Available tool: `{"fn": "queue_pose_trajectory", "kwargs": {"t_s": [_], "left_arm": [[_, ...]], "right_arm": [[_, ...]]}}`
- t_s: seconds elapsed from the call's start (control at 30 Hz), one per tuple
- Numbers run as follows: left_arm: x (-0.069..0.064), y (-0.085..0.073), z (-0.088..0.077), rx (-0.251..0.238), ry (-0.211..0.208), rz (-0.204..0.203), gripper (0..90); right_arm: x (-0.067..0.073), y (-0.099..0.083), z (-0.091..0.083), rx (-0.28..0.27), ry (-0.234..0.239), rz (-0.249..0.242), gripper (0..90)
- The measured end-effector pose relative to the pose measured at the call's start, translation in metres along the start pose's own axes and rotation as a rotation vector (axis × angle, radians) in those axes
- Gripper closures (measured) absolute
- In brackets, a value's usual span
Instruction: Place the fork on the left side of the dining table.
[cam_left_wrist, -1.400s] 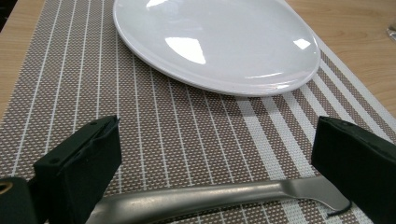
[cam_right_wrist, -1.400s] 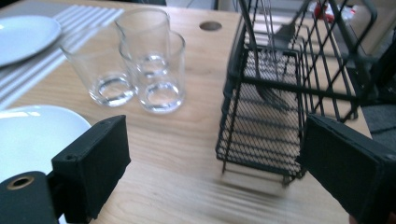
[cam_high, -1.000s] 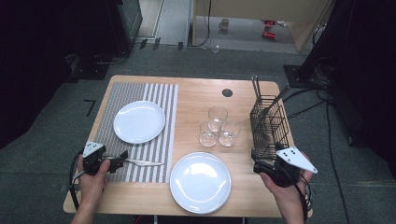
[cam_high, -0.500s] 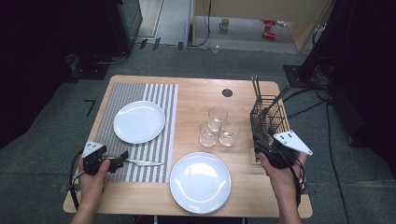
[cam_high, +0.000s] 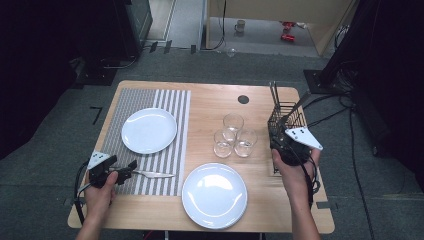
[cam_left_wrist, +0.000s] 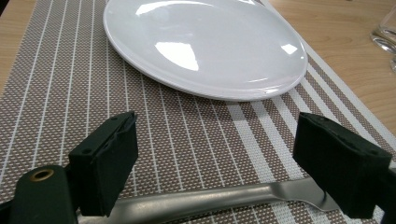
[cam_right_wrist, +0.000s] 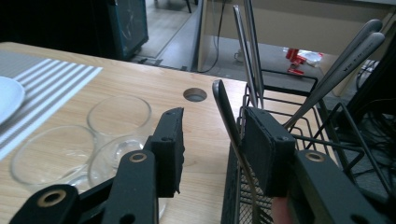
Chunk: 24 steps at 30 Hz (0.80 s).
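My left gripper (cam_high: 131, 167) (cam_left_wrist: 219, 140) rests low over the striped placemat (cam_high: 170, 100) (cam_left_wrist: 187, 130). Its jaws stand open and have just been closing slightly. A metal utensil (cam_high: 152, 174) (cam_left_wrist: 201, 200) lies flat on the mat under them, unpressed. My right gripper (cam_high: 278, 139) (cam_right_wrist: 215, 123) is at the black wire cutlery basket (cam_high: 285, 117) (cam_right_wrist: 231, 196). Its jaws have just been closing around an upright utensil handle (cam_right_wrist: 223, 107). The handle is near the right pad, with a gap to the left pad.
A white plate (cam_high: 149, 130) (cam_left_wrist: 201, 42) sits on the placemat and another plate (cam_high: 214, 195) near the front edge. Three glasses (cam_high: 233, 122) (cam_right_wrist: 119, 114) stand left of the basket. More cutlery (cam_right_wrist: 345, 60) leans in the basket. A round hole (cam_high: 243, 99) is at the back.
My right hand has moved from the table's front right up to the basket's near left corner. The left hand has stayed where it was.
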<state>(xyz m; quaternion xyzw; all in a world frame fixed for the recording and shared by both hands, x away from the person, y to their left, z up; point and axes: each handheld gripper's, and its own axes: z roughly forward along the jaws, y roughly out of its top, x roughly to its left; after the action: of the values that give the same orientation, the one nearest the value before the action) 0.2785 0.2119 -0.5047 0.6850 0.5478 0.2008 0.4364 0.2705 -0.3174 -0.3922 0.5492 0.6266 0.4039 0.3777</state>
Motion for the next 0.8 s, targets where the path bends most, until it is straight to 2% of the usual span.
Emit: {"fn": "queue_pose_trajectory", "kwargs": {"t_s": [0.2,0.3,0.47,0.53,0.63,0.7,0.8], "left_arm": [[-0.001,0.000,0.000,0.003,0.002,0.010,14.2],[-0.004,0.002,-0.001,0.009,-0.002,0.025,8.5],[-0.004,0.004,-0.004,-0.008,-0.006,0.019,8.5],[-0.004,0.003,-0.003,-0.002,0.009,0.028,8.5],[-0.003,0.003,-0.002,0.001,0.014,0.018,8.5],[-0.002,0.002,-0.001,0.008,0.028,0.018,8.5],[-0.003,0.002,0.001,0.022,0.051,0.028,8.6]], "right_arm": [[0.002,0.001,0.010,0.019,-0.019,-0.021,59.1],[0.003,0.001,0.014,0.028,-0.037,-0.043,59.7],[0.004,0.002,0.017,0.032,-0.051,-0.052,64.6],[0.004,0.002,0.017,0.030,-0.064,-0.055,69.6],[0.001,0.002,0.016,0.016,-0.070,-0.035,77.7],[-0.001,0.002,0.015,0.011,-0.067,-0.026,79.4],[-0.002,0.001,0.014,0.006,-0.068,-0.047,80.6]]}}
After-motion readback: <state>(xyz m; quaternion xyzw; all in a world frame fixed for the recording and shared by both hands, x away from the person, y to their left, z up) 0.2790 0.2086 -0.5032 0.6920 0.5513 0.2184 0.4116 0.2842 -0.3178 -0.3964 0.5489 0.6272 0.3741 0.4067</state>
